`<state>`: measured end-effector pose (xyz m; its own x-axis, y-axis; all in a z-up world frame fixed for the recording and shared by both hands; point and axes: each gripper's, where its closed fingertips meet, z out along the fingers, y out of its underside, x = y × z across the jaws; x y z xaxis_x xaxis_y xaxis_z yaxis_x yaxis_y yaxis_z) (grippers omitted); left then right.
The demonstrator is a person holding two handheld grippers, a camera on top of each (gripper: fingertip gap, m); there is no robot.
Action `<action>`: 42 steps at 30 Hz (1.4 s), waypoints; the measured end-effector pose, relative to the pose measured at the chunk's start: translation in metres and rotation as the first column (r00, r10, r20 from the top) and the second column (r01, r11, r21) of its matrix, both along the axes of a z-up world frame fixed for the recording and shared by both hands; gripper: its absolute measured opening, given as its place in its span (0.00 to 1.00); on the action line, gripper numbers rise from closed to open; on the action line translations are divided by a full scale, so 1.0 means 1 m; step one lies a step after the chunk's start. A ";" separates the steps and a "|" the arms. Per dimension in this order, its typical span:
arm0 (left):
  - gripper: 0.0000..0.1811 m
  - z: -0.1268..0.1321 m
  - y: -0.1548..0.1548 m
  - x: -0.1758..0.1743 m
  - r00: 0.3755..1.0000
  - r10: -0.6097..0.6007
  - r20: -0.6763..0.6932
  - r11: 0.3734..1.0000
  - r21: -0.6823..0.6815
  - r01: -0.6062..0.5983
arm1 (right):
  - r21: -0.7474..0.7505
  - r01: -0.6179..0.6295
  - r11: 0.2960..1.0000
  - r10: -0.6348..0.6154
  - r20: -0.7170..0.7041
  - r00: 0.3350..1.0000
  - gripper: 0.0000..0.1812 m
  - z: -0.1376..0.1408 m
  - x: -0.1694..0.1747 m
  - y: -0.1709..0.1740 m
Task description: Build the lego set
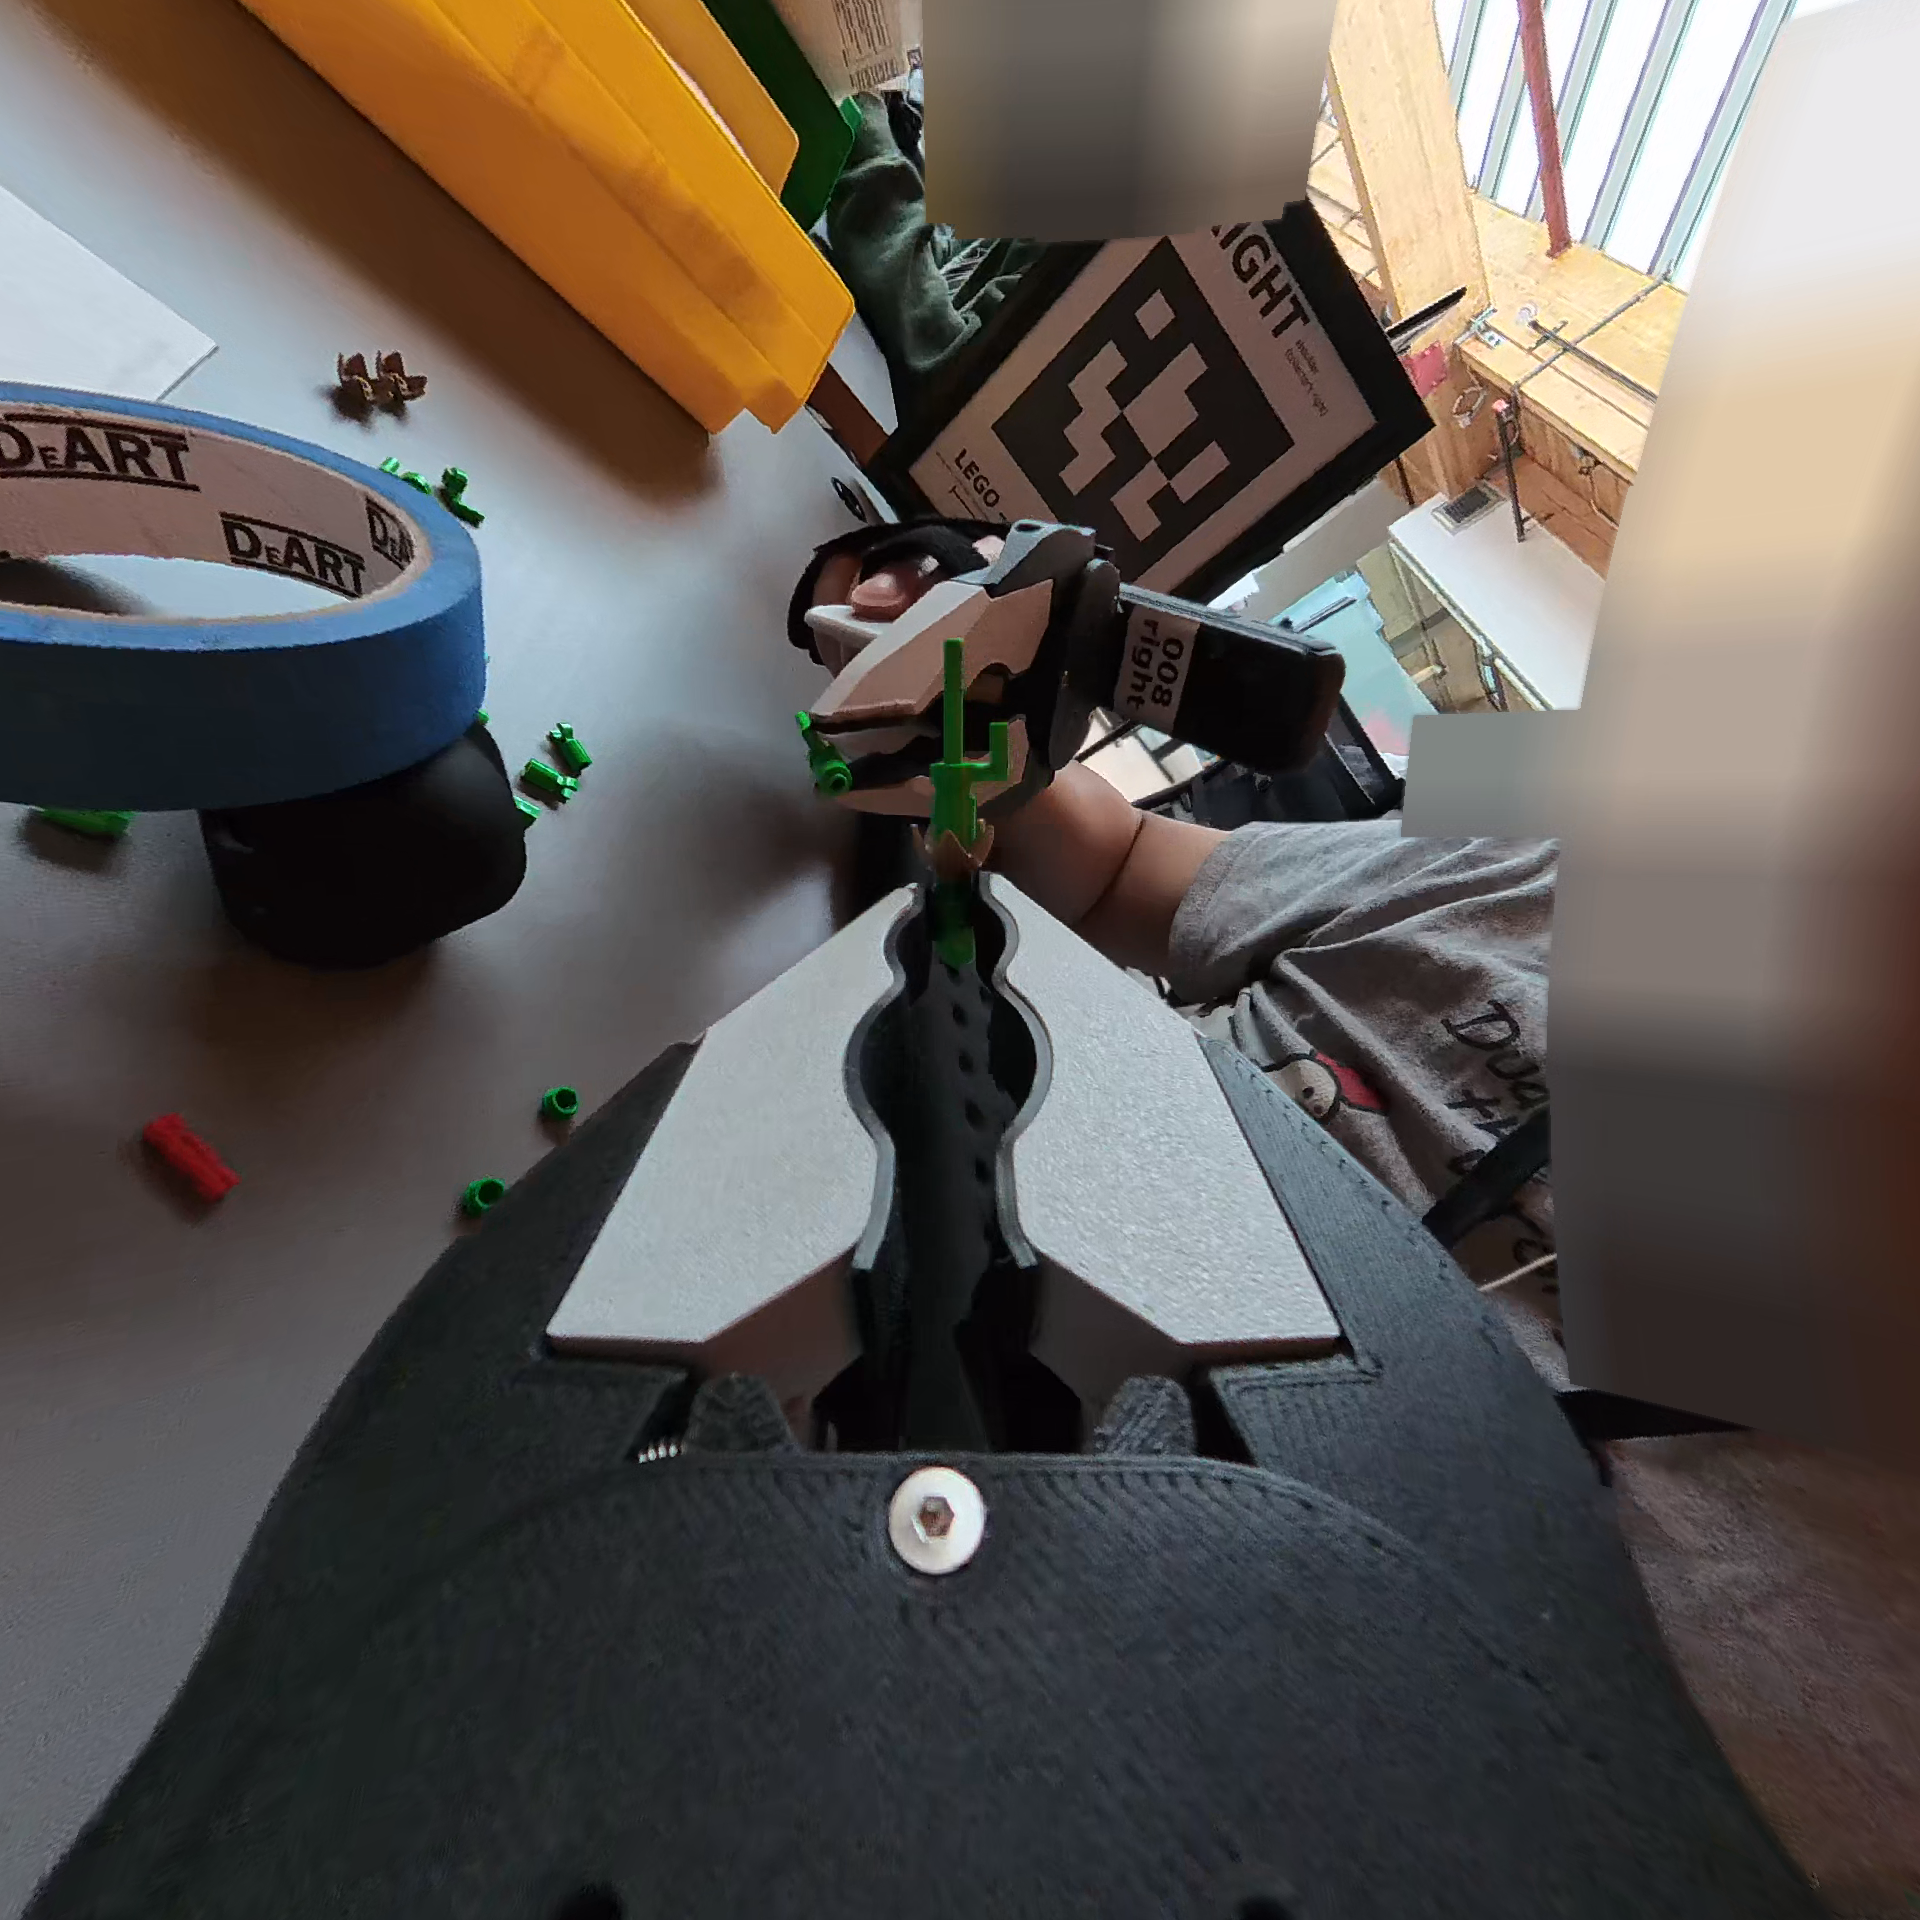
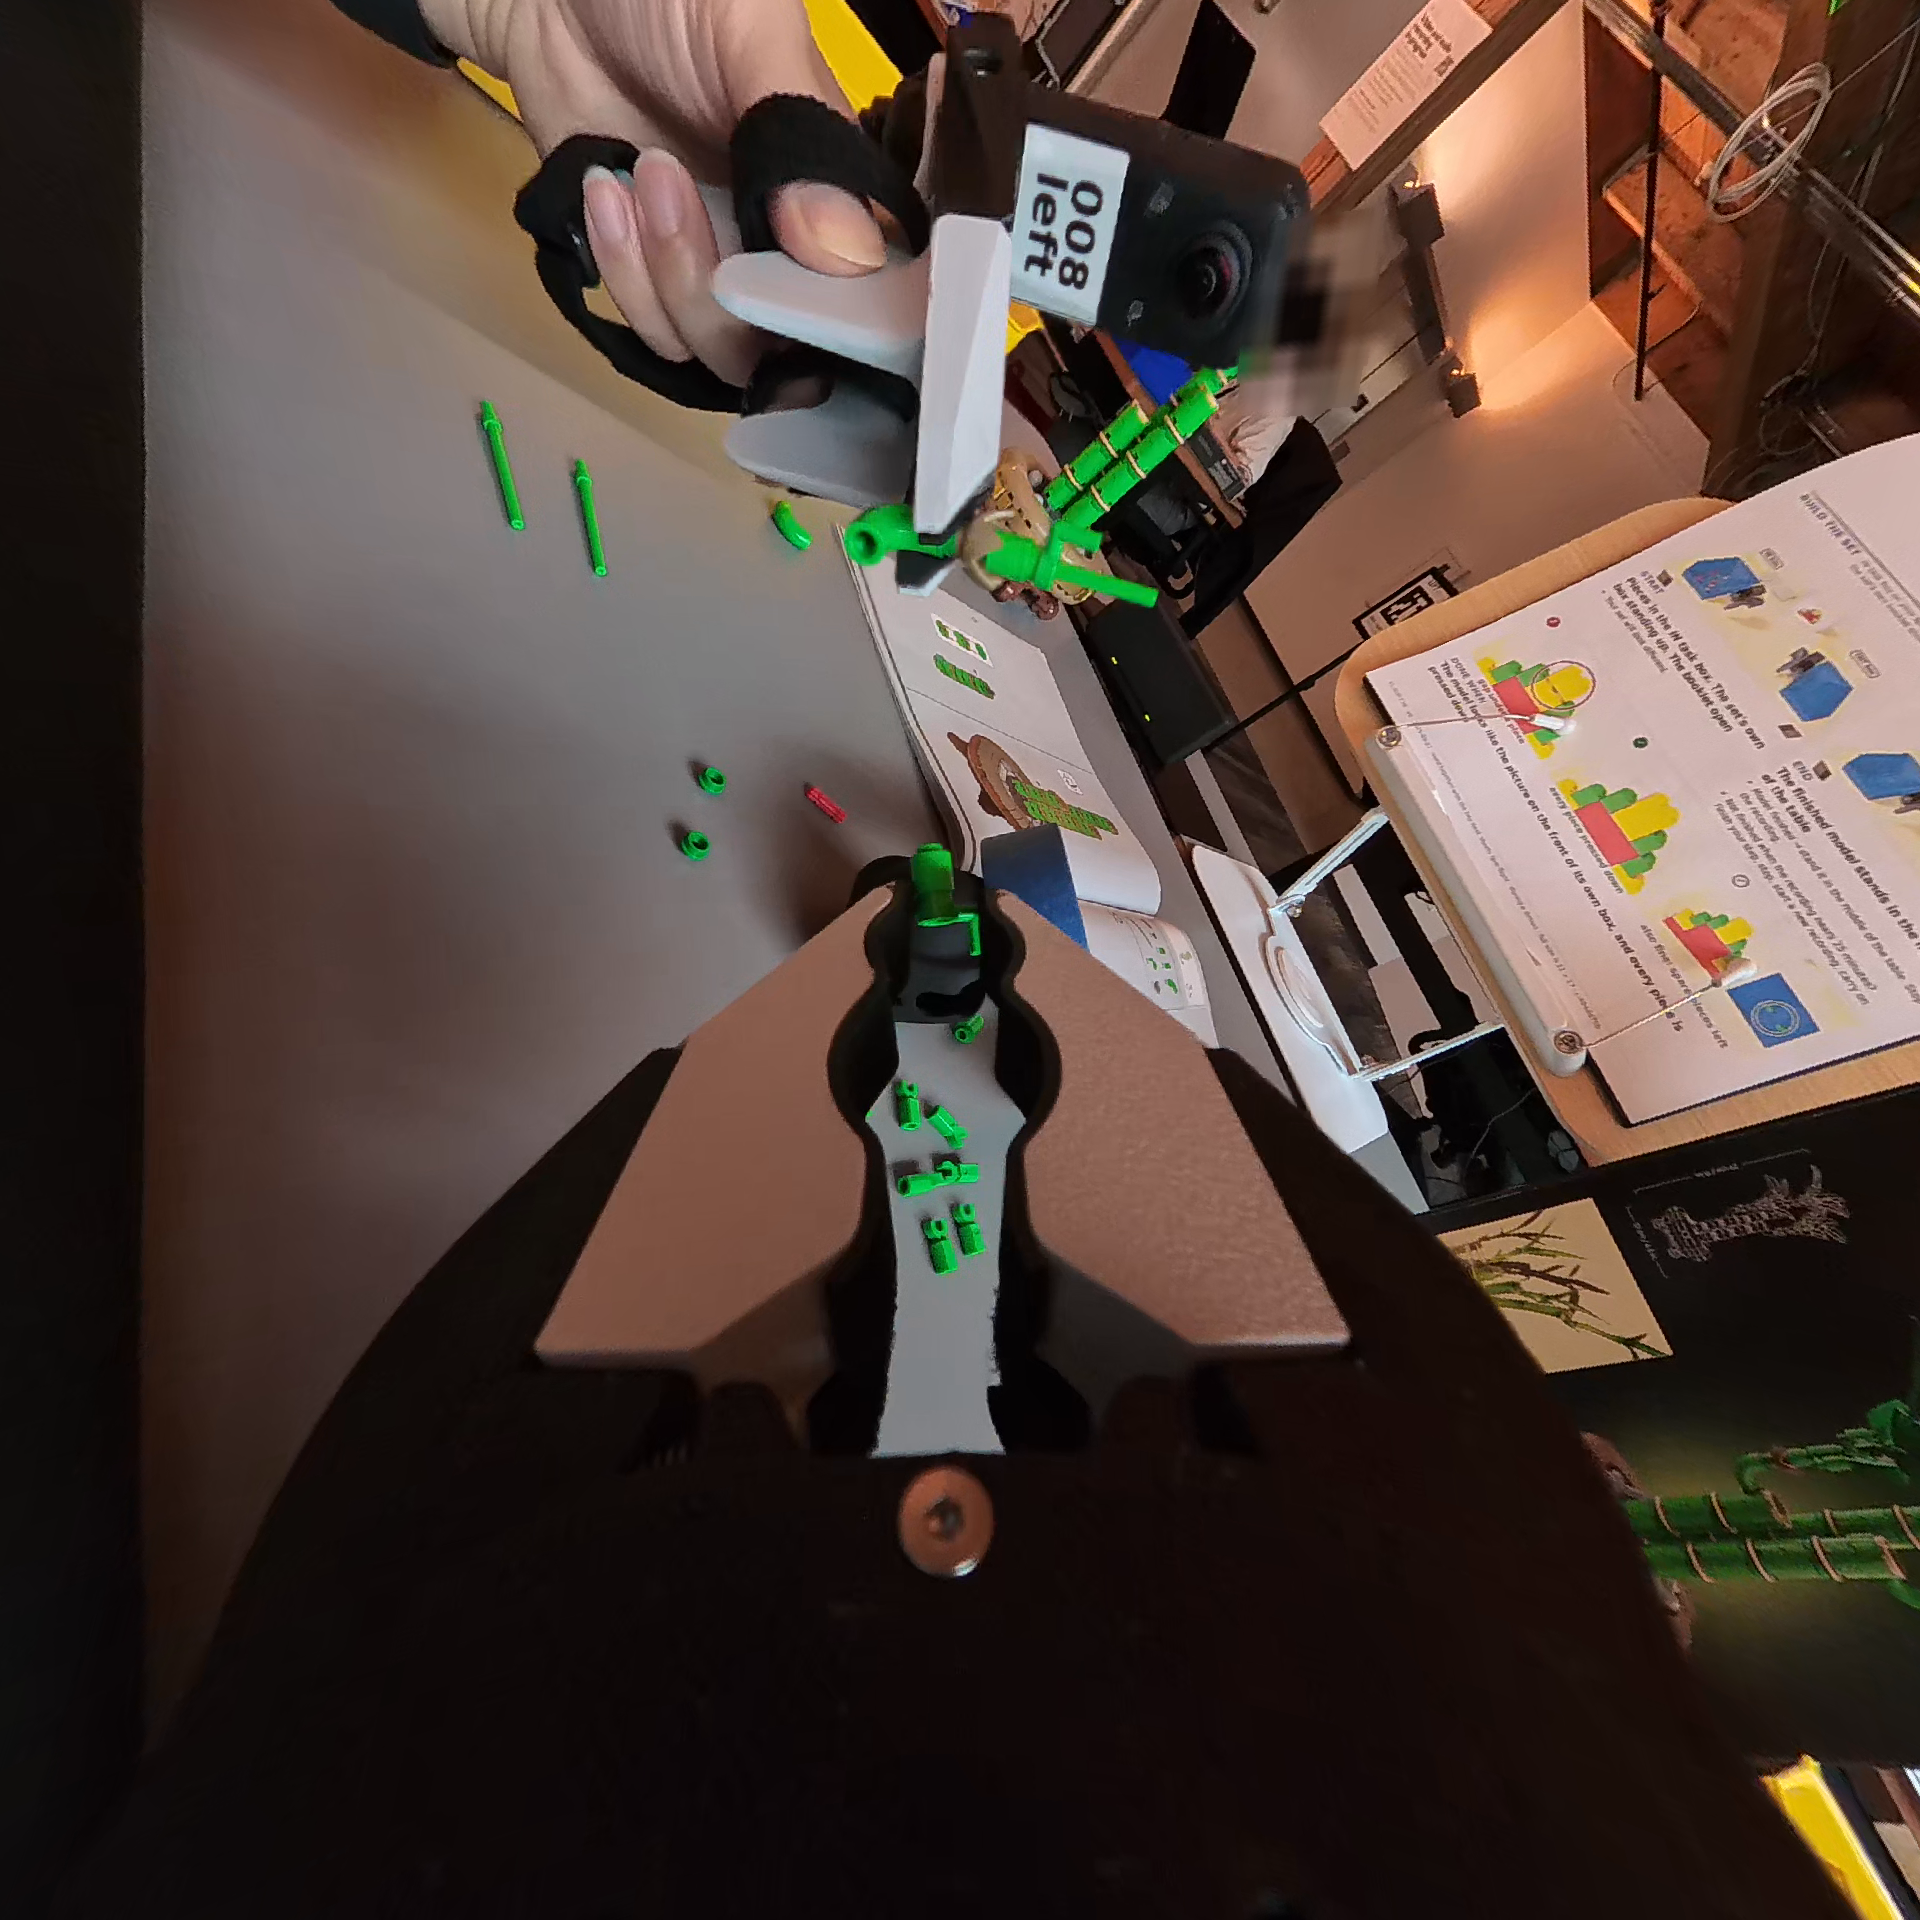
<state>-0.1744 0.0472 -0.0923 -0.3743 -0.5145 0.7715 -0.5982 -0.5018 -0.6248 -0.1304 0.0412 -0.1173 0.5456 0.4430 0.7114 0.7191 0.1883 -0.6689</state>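
My left gripper (image 1: 951,896) is shut on a thin green stem (image 1: 953,748) with a side branch and a tan ring, held above the table. In the right wrist view the left gripper (image 2: 940,540) holds that stem (image 2: 1039,566) crosswise. My right gripper (image 2: 935,906) is shut on a small green piece (image 2: 932,878). In the left wrist view the right gripper (image 1: 842,764) is just beyond the stem, apart from it. A partly built bamboo model (image 2: 1132,447) on a brown base is right behind the left gripper.
Several small green pieces (image 2: 940,1174) lie on the grey table, also two green rods (image 2: 499,468) and a red pin (image 1: 189,1156). A blue tape roll (image 1: 239,665) rests on a black object. Yellow bins (image 1: 582,187) stand behind. An open booklet (image 2: 997,748) lies near the table's edge. The gap from one gripper's tips to the other's is roughly 6 cm. Left tips and right tips are each some 12 cm from the red pin (image 1: 189,1156). The right camera catches it too, in the right wrist view (image 2: 826,804).
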 end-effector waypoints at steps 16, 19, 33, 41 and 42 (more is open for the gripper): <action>0.03 0.007 0.003 0.005 0.997 0.034 0.070 0.999 0.037 -0.037 | 0.029 0.010 1.000 -0.009 -0.004 1.000 0.03 0.004 0.003 -0.006; 0.03 0.009 0.010 0.003 0.995 0.058 0.075 0.997 0.037 -0.061 | -0.017 0.032 0.999 -0.032 -0.004 0.999 0.03 -0.004 0.007 -0.003; 0.03 0.016 0.029 -0.001 0.986 0.136 0.095 0.990 0.020 -0.138 | -0.654 0.116 0.747 -0.392 -0.293 0.872 0.05 -0.055 0.044 0.042; 0.03 0.015 0.034 -0.001 0.984 0.152 0.094 0.988 0.003 -0.153 | -0.694 0.271 0.667 -0.542 -0.203 0.815 0.09 -0.076 0.047 0.049; 0.03 0.014 0.033 -0.001 0.984 0.151 0.091 0.988 0.001 -0.151 | -0.702 0.279 0.655 -0.554 -0.196 0.809 0.09 -0.078 0.047 0.050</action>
